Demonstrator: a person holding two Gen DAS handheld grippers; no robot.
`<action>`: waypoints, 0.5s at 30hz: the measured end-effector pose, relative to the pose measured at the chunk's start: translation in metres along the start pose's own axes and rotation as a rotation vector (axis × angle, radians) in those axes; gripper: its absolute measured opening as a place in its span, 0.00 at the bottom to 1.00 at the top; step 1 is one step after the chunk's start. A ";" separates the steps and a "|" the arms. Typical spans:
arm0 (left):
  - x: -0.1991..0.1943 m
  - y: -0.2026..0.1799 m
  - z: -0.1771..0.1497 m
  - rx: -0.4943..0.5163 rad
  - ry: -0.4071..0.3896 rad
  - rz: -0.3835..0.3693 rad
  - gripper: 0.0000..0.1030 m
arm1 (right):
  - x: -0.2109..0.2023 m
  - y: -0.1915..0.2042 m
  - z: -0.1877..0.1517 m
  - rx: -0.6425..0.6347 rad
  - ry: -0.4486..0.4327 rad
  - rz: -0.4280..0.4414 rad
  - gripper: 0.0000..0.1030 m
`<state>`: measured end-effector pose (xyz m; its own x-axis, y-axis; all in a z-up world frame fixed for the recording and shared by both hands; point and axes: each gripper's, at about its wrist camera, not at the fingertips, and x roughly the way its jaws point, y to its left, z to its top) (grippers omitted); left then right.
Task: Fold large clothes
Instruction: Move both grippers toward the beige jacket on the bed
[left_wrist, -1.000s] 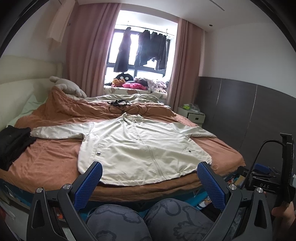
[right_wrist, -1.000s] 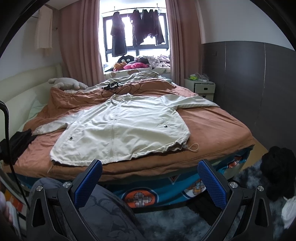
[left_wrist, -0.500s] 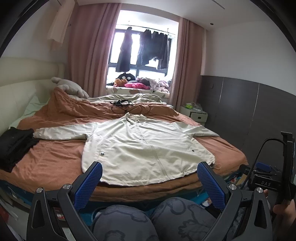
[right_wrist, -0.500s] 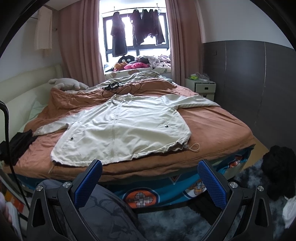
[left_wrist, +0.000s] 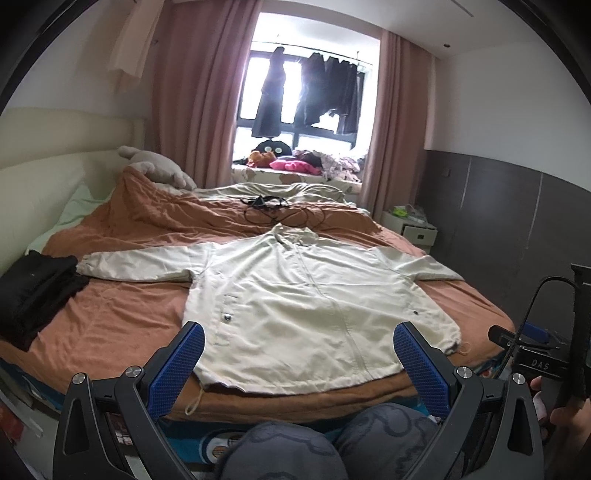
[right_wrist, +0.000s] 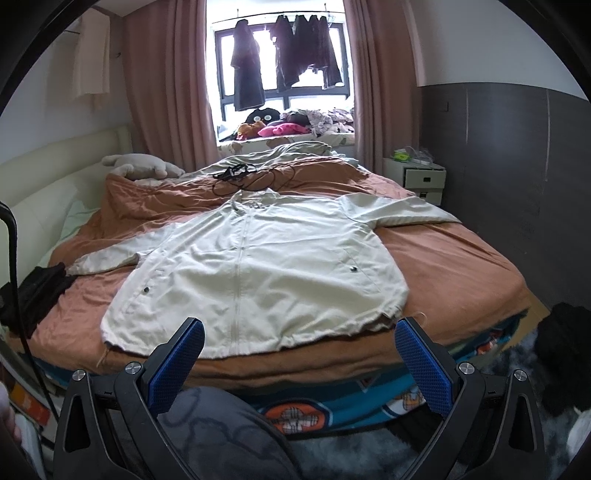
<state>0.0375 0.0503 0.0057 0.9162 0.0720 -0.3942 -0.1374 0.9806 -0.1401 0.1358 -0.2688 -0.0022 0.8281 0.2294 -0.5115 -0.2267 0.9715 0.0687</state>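
Cream zip-front jacket (left_wrist: 306, 310) spread flat, sleeves out, on rust-orange bedspread (left_wrist: 110, 321), left gripper (left_wrist: 297, 365) and right gripper (right_wrist: 299, 363) both spread wide, empty, short of hem, folded black garment (left_wrist: 33, 295) beside left sleeve.

Daylit bedroom, backlit by the window (left_wrist: 306, 99); strong fisheye distortion in both views.

Light enters through the window at upper centre of each frame; its panes are overexposed, and the dark garments (right_wrist: 284, 55) hung across it read as silhouettes with flare at their edges. The cream jacket (left_wrist: 314, 306) at frame centre is evenly lit, with soft wrinkle shading. The grey wall panels (right_wrist: 517, 177) at right and the lower frame corners are dim. Straight lines bow toward the frame edges, and a black circular vignette cuts every corner. The blue finger pads (left_wrist: 177, 369) at bottom are sharp; focus softens slightly at the periphery.
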 end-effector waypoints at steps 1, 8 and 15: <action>0.004 0.002 0.002 -0.002 0.002 0.006 1.00 | 0.004 0.002 0.003 -0.002 0.000 0.005 1.00; 0.034 0.024 0.011 -0.023 0.034 0.048 1.00 | 0.046 0.025 0.027 -0.019 0.015 0.050 1.00; 0.073 0.048 0.026 -0.046 0.072 0.093 1.00 | 0.094 0.049 0.050 -0.026 0.040 0.098 1.00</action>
<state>0.1076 0.1075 -0.0058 0.8694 0.1473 -0.4716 -0.2393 0.9606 -0.1411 0.2285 -0.1964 -0.0044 0.7803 0.3204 -0.5371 -0.3194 0.9425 0.0983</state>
